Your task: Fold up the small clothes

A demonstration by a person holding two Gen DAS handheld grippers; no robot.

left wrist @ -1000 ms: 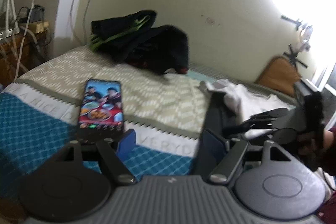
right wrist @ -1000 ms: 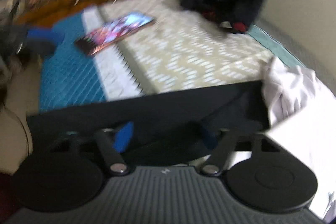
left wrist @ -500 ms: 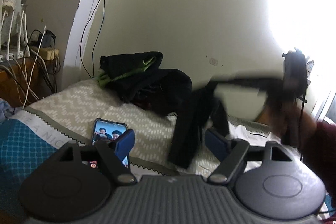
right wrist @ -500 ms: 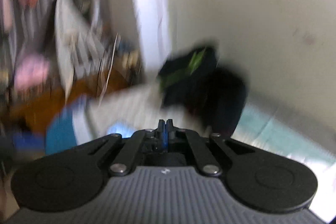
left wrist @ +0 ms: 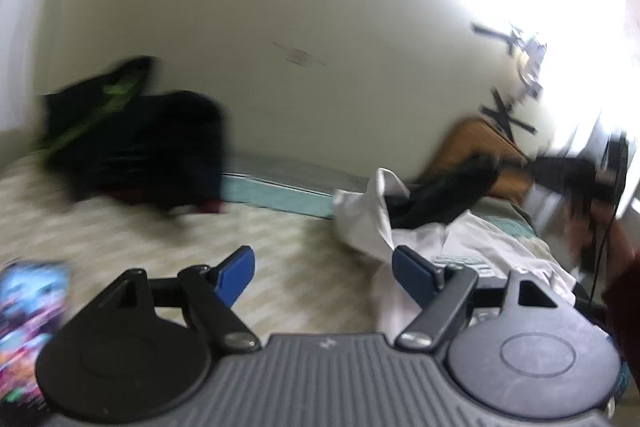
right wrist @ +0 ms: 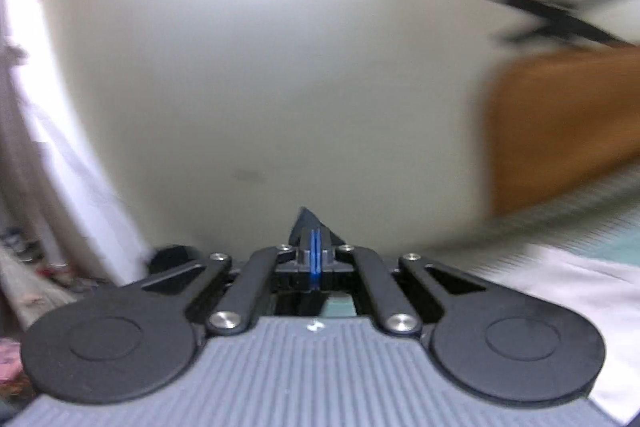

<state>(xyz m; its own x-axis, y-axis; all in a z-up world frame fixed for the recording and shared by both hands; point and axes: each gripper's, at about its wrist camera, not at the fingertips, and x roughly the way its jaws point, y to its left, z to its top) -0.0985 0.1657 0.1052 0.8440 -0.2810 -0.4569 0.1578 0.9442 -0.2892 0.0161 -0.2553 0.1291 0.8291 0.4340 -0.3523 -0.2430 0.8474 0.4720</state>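
I look over a bed (left wrist: 280, 259) with a beige patterned cover, standing against a pale wall (left wrist: 280, 7), with strong light from the upper right. At the far left of the bed lies a dark heap of clothes (left wrist: 132, 143) with green stripes. A phone (left wrist: 28, 303) with lit screen lies at the left edge, blurred. My left gripper (left wrist: 323, 269) stands wide with nothing between its blue pads, above the cover. To the right a white garment (left wrist: 460, 247) lies crumpled, and a black garment (left wrist: 444, 199) rests on it near a brown pillow (left wrist: 472, 143). My right gripper (right wrist: 314, 259) has its blue pads almost together; the jaws have just been opening a little, and I cannot tell if the dark tip ahead is cloth
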